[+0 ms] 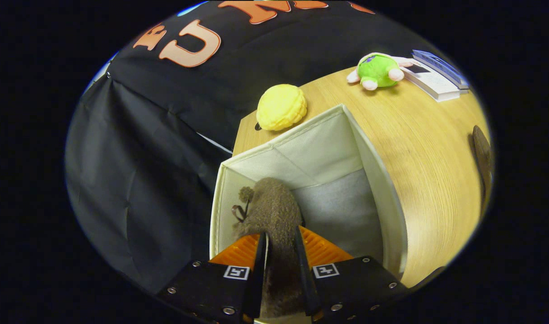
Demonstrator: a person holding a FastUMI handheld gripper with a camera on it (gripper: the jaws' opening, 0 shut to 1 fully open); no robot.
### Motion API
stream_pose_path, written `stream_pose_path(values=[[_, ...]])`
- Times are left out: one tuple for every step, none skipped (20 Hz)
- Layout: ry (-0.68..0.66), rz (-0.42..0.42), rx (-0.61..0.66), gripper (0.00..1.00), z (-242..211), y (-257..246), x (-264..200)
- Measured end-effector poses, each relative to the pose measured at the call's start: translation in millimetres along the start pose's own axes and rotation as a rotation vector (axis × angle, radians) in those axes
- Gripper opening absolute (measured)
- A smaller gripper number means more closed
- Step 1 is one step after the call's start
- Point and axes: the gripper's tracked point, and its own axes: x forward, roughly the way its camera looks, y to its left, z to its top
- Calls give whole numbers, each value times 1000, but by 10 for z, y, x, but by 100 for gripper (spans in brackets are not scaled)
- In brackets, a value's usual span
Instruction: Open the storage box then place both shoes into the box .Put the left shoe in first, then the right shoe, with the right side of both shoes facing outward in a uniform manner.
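- The gripper (281, 252) is closed tight on a brown fuzzy shoe (274, 211), both fingers pressing it.
- The shoe hangs inside the open box (378, 180), near its left wall.

A wooden table (418, 148) carries an open storage box (378, 180), yellow plush (281, 108), green plush (378, 71) and books (436, 78).

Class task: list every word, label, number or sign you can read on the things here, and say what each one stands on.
Books: cover print too small to read.
Gripper, shut on the fuzzy brown shoe: two square coded markers, no words.
Storage box, yellow plush, green plush: no text.
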Motion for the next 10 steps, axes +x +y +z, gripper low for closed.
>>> stream_pose_path(values=[[17, 52, -2, 42, -13, 101, -36], [19, 81, -16, 48, -23, 161, -88], [-1, 98, -31, 59, 14, 175, -152], [-30, 104, -44, 62, 87, 158, -239], [-57, 112, -61, 65, 153, 131, -343], [-84, 124, -72, 67, 215, 109, -438], [-111, 137, -83, 72, 273, 99, -544], [-139, 148, -96, 74, 306, 75, -665], [-166, 157, -117, 78, 363, 50, -801], [-196, 163, -138, 80, 414, 19, -954]])
